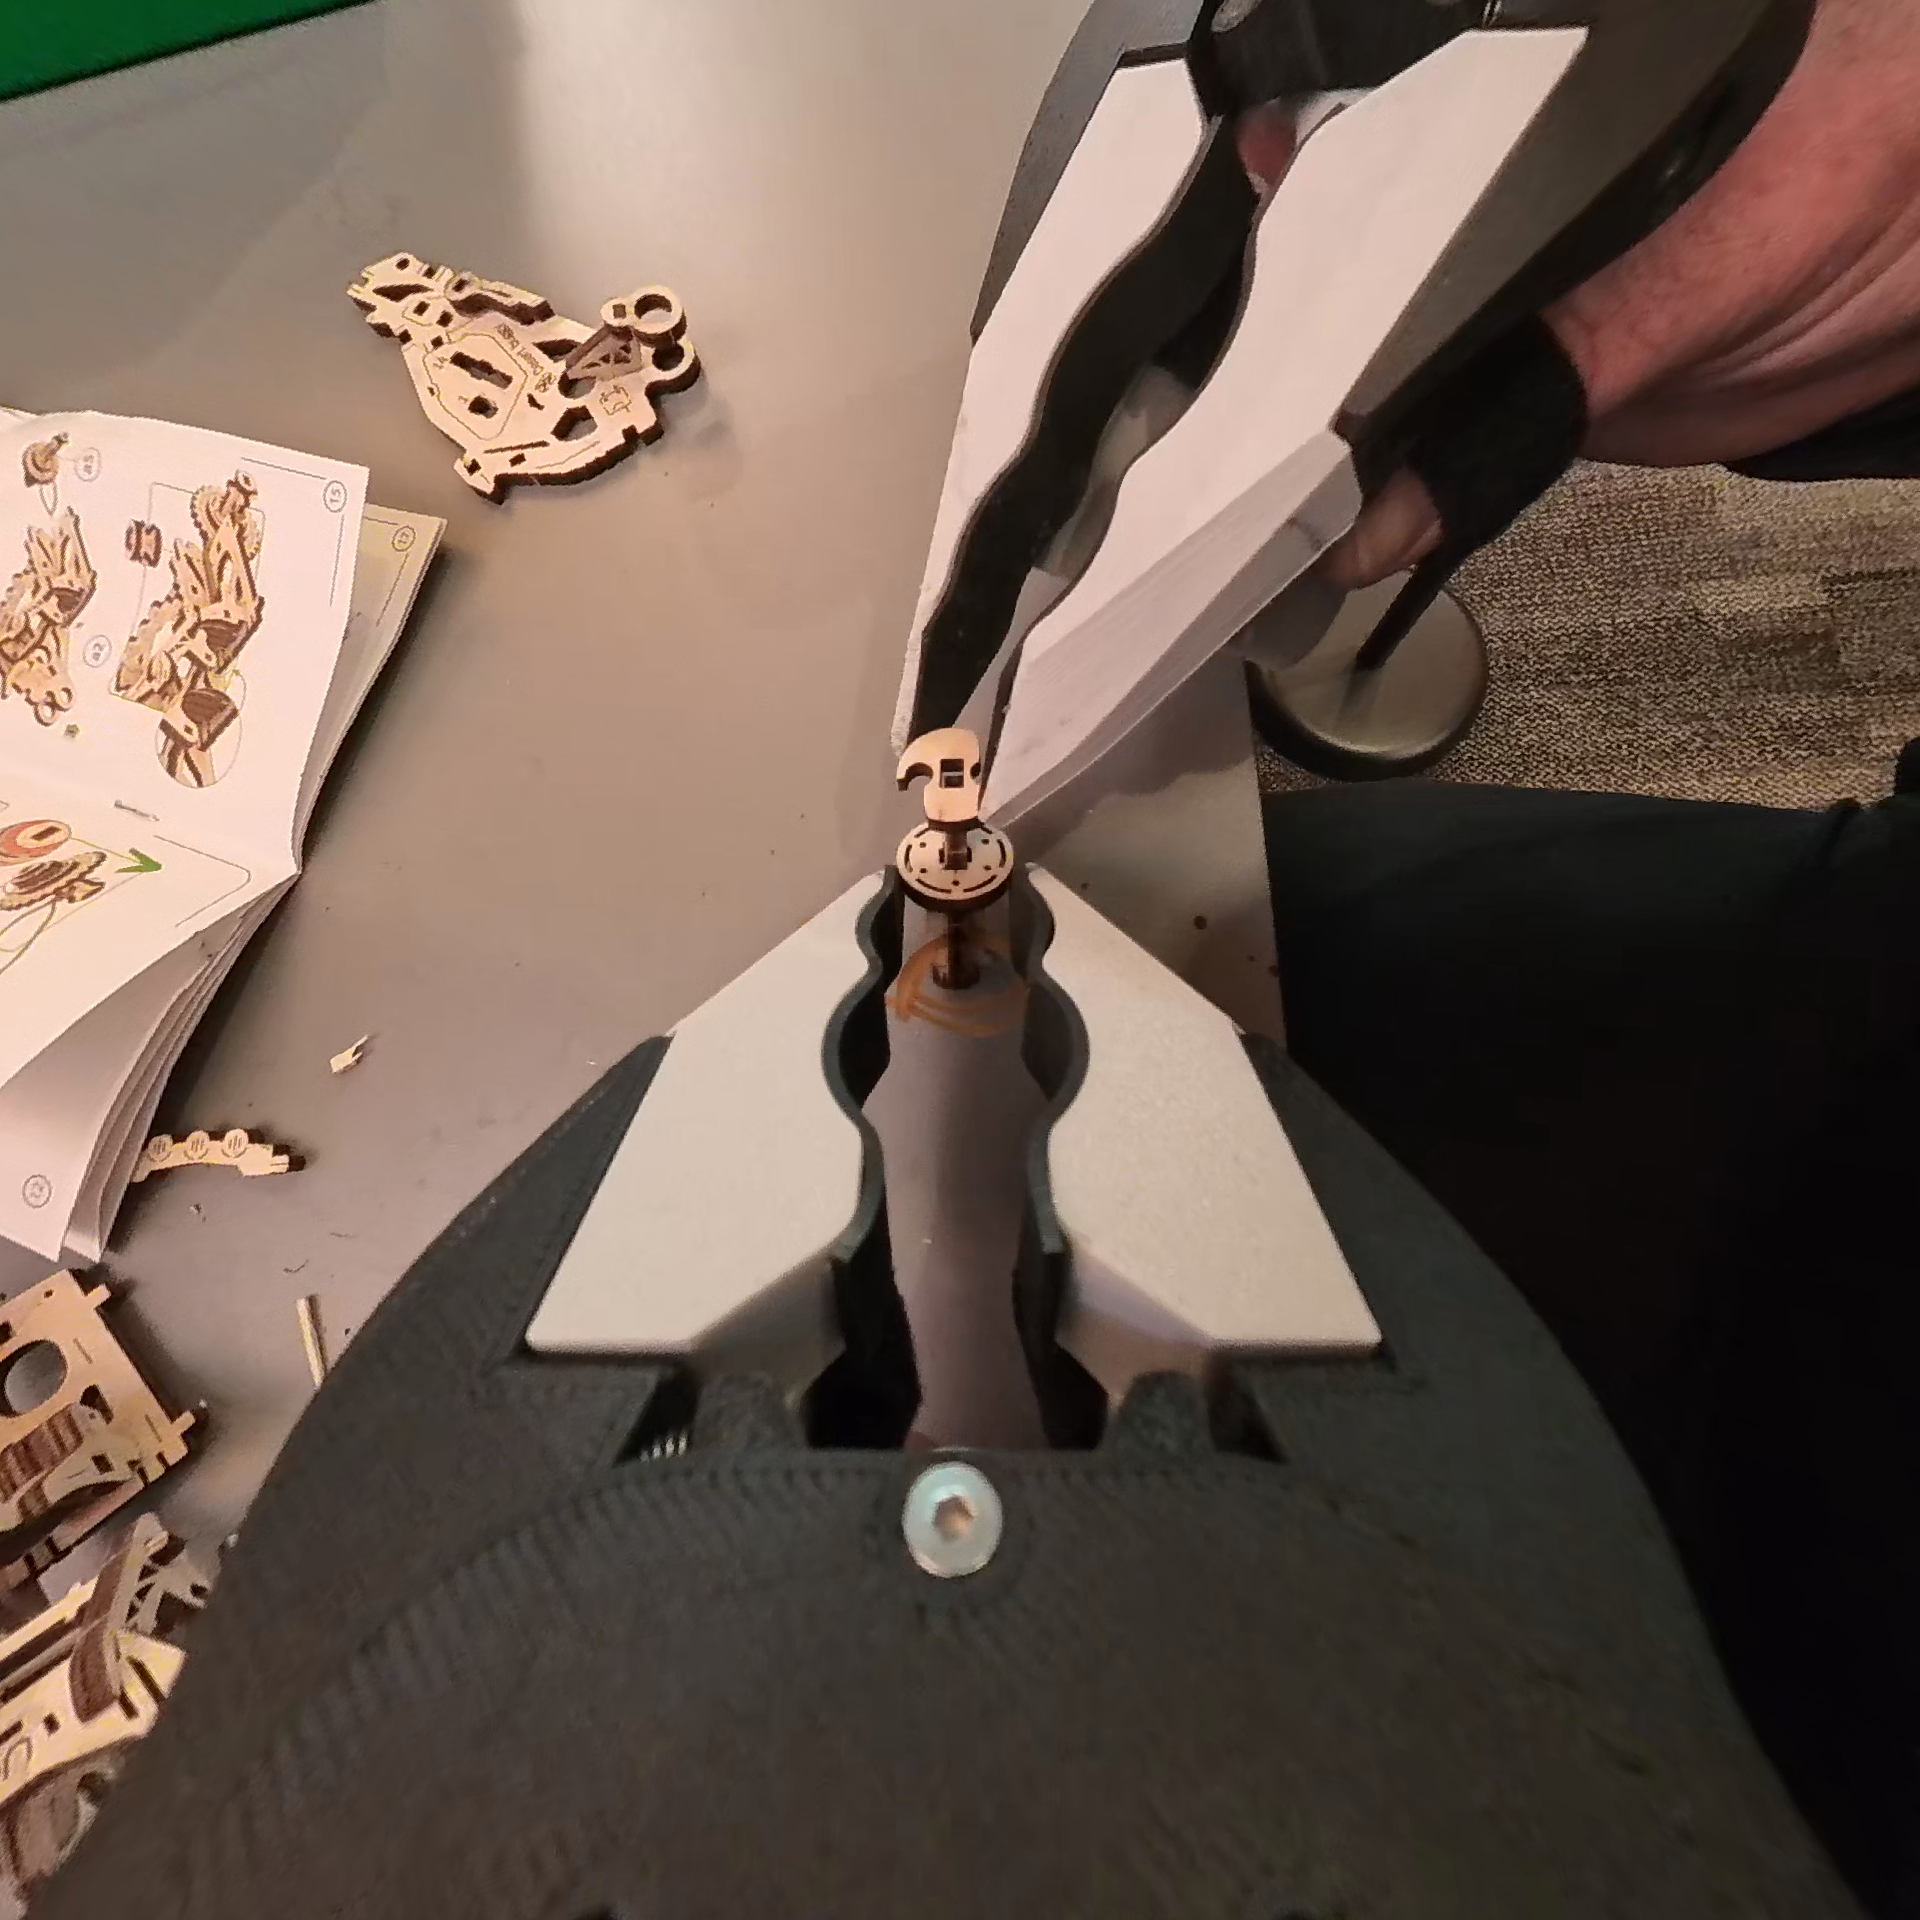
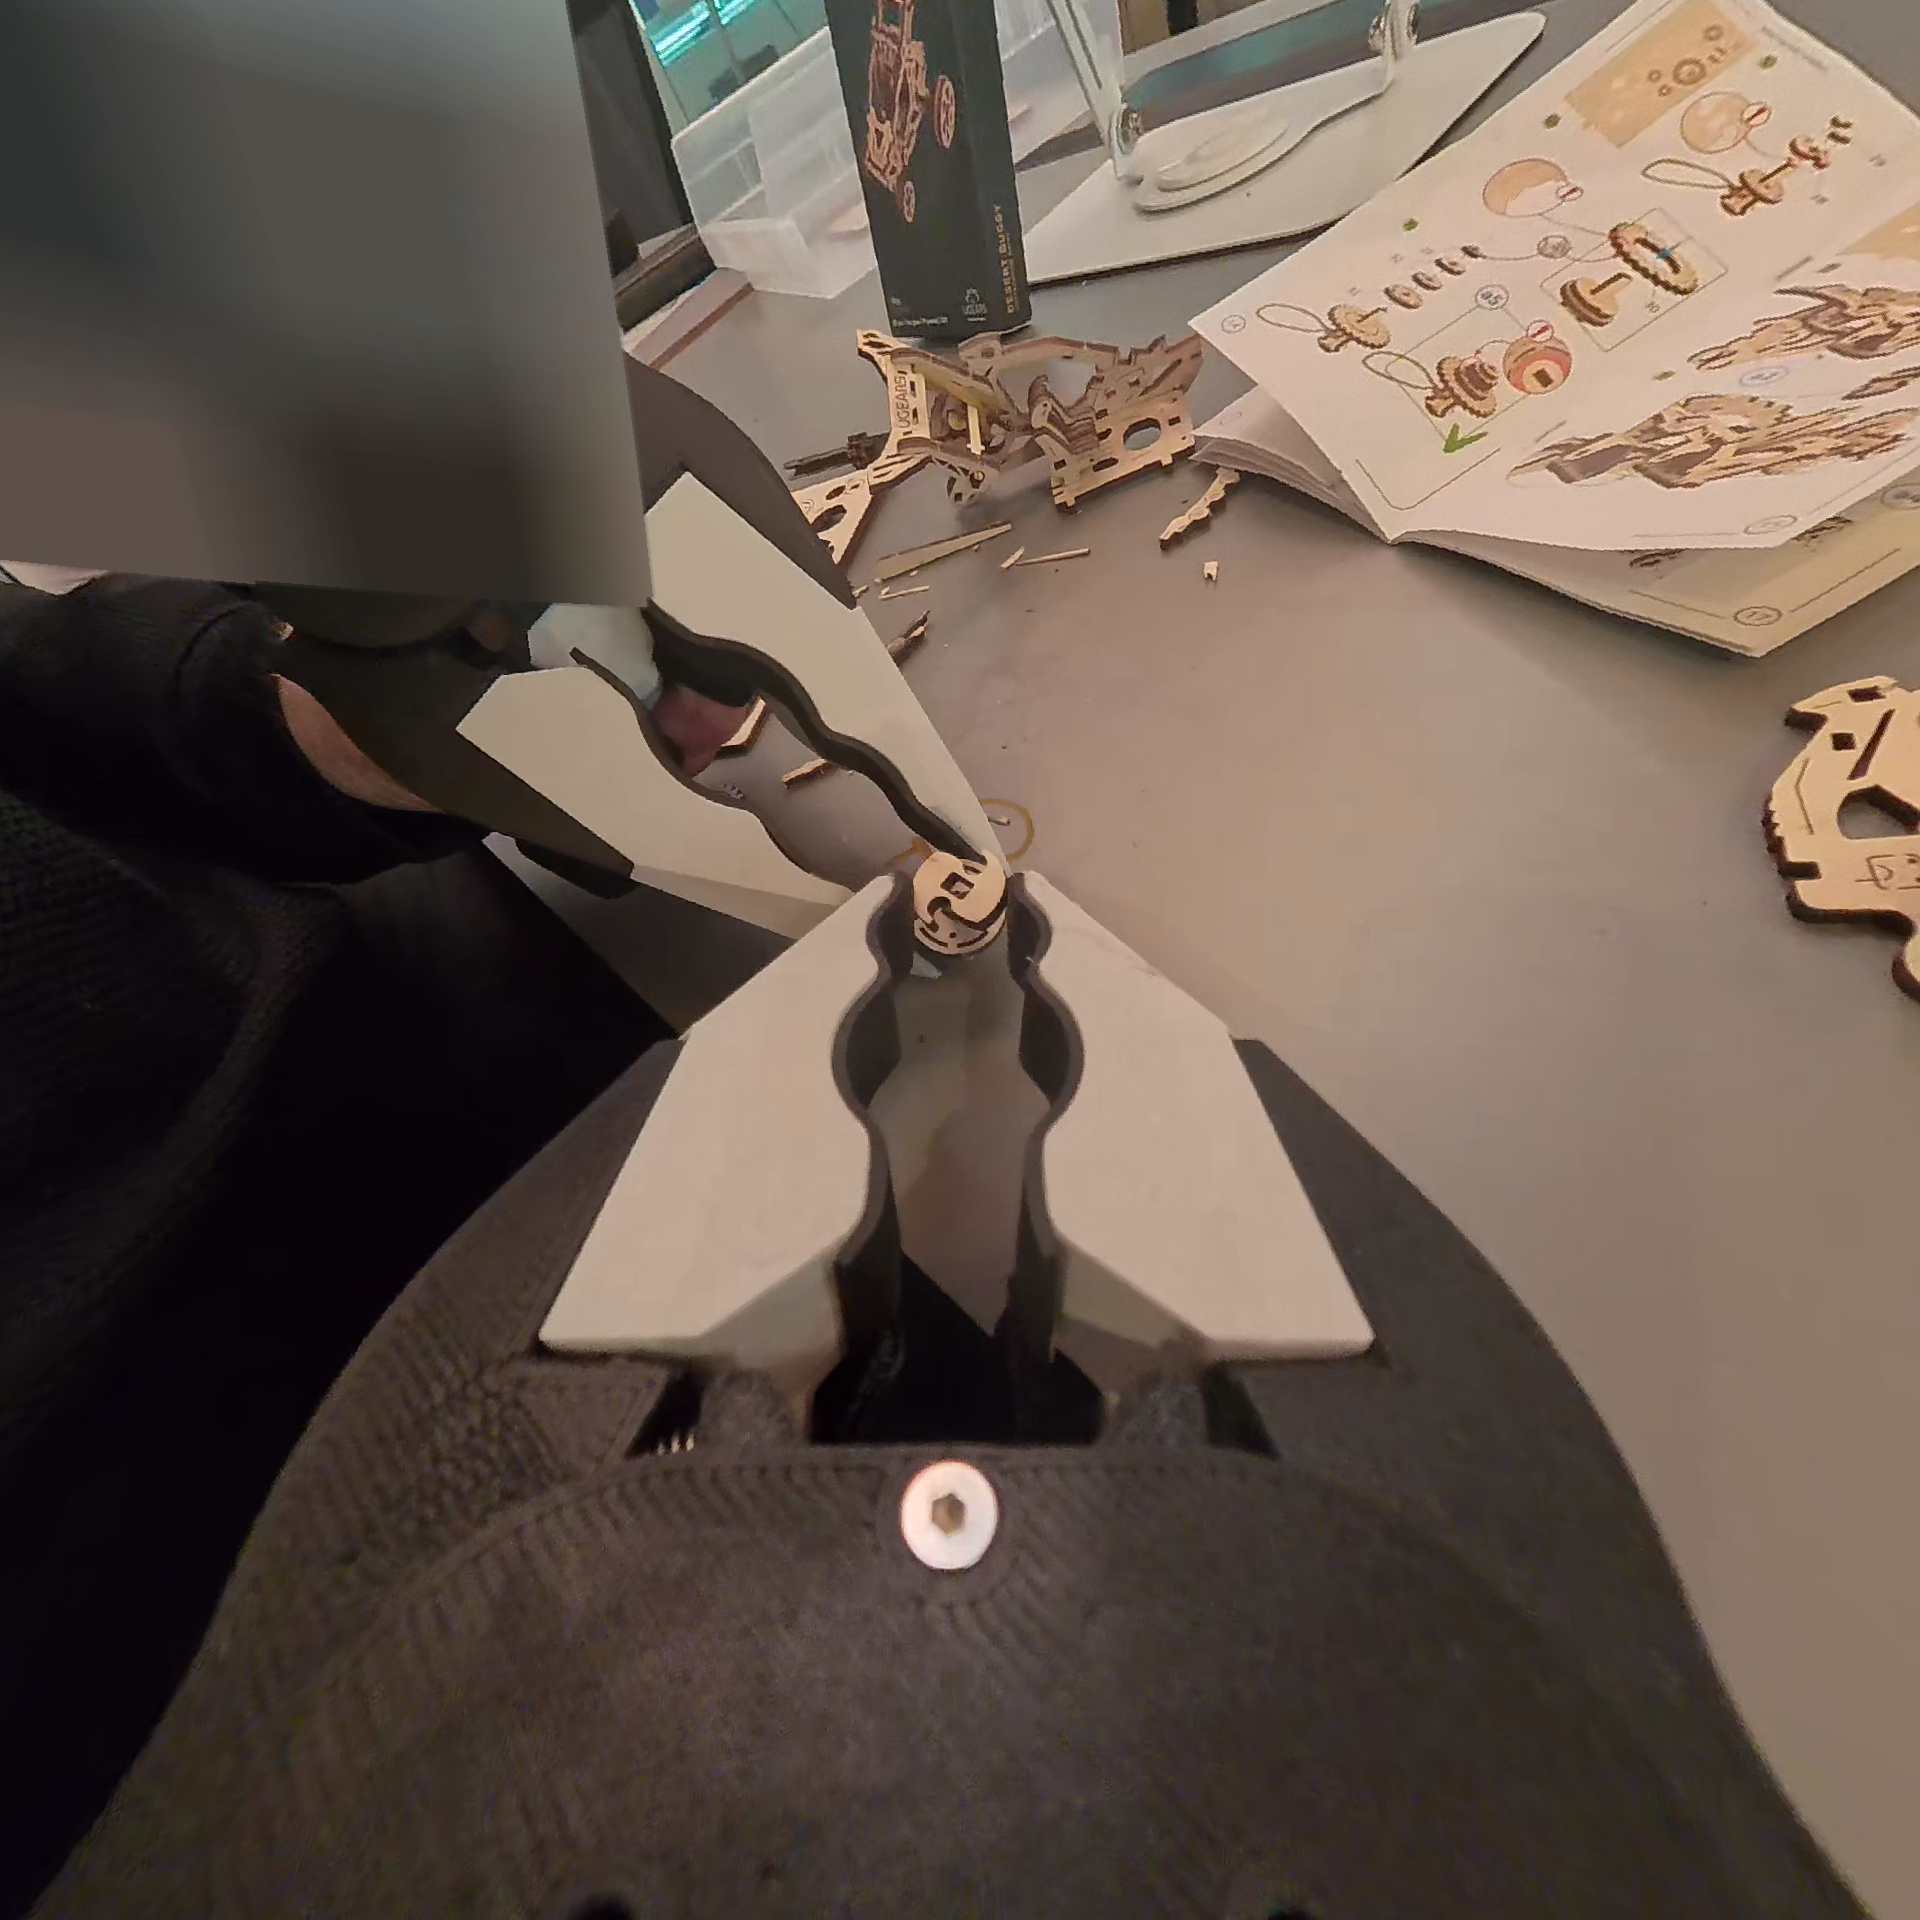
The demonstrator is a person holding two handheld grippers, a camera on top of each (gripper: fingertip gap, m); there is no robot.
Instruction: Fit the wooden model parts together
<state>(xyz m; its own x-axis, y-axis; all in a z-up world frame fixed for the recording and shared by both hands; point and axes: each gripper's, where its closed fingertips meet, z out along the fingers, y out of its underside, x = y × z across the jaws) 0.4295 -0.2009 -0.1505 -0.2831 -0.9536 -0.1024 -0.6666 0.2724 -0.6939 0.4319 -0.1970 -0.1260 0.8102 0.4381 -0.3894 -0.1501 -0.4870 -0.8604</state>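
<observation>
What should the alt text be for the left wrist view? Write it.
The left gripper is shut on a small wooden disc on a thin axle, while the right gripper pinches a hook-shaped piece just above it. On the grey table to the left lie an open booklet and loose wooden parts.

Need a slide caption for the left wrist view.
Left claw grips a wooden disc while right claw seats a hook piece.

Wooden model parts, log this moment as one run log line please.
step: mating | left gripper: shut on round disc piece | right gripper: shut on hook piece | hook piece above disc, at its pin | seated: cannot tell
</observation>
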